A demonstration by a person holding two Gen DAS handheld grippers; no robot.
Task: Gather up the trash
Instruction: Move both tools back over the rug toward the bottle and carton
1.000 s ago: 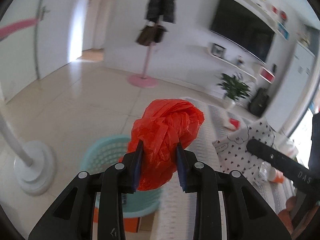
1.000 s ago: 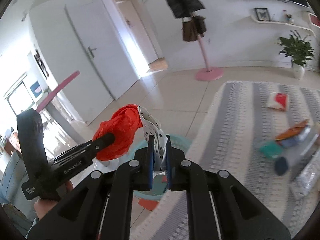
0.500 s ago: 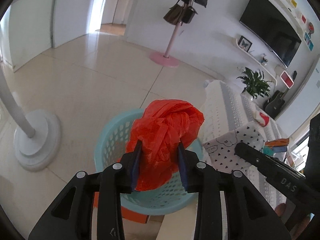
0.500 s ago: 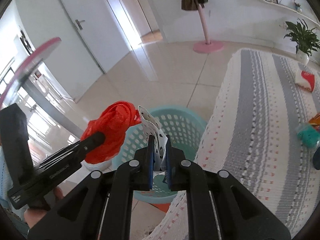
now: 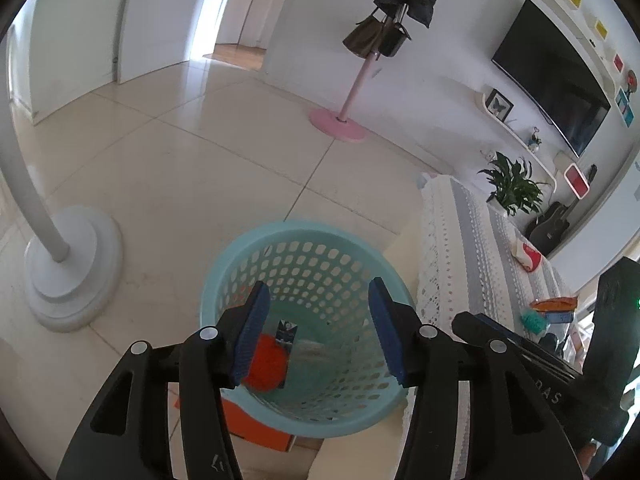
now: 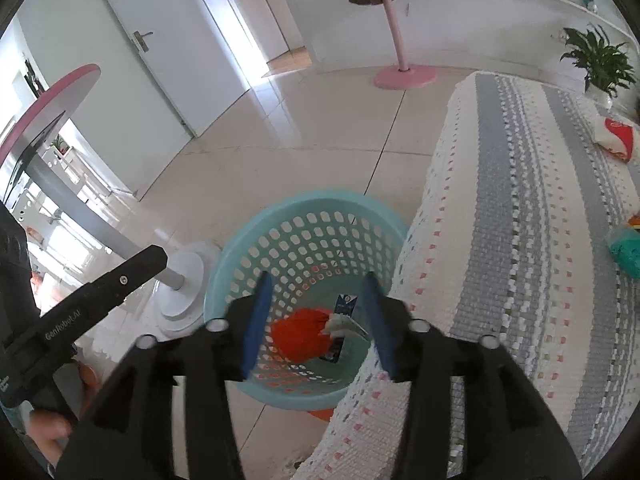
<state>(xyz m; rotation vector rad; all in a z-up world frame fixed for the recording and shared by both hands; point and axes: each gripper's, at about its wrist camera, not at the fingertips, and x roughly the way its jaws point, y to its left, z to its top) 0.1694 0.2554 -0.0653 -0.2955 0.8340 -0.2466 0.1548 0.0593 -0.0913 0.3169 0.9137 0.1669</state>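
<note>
A teal perforated basket (image 5: 304, 240) (image 6: 308, 208) stands on the floor beside the couch. Inside it lies a crumpled red plastic bag (image 5: 266, 364) (image 6: 298, 334), next to a small dark-blue carton (image 5: 286, 330) (image 6: 345, 306) and a white spotted wrapper (image 6: 342, 326). My left gripper (image 5: 318, 332) hangs over the basket, its jaws opening with nothing between them. My right gripper (image 6: 316, 320) is also above the basket, jaws opening and empty; it shows as a black bar (image 5: 516, 350) at the right of the left wrist view.
A white lamp base (image 5: 72, 268) stands left of the basket. The couch with a striped knitted cover (image 6: 520, 240) holds a red-and-white packet (image 6: 614, 138), a teal item (image 6: 626, 248) and an orange wrapper (image 5: 554, 304). A pink coat stand (image 5: 340, 124) is farther off.
Both grippers sank over the basket and opened. The red bag fell from the left gripper and the spotted wrapper from the right; both now lie in the basket.
</note>
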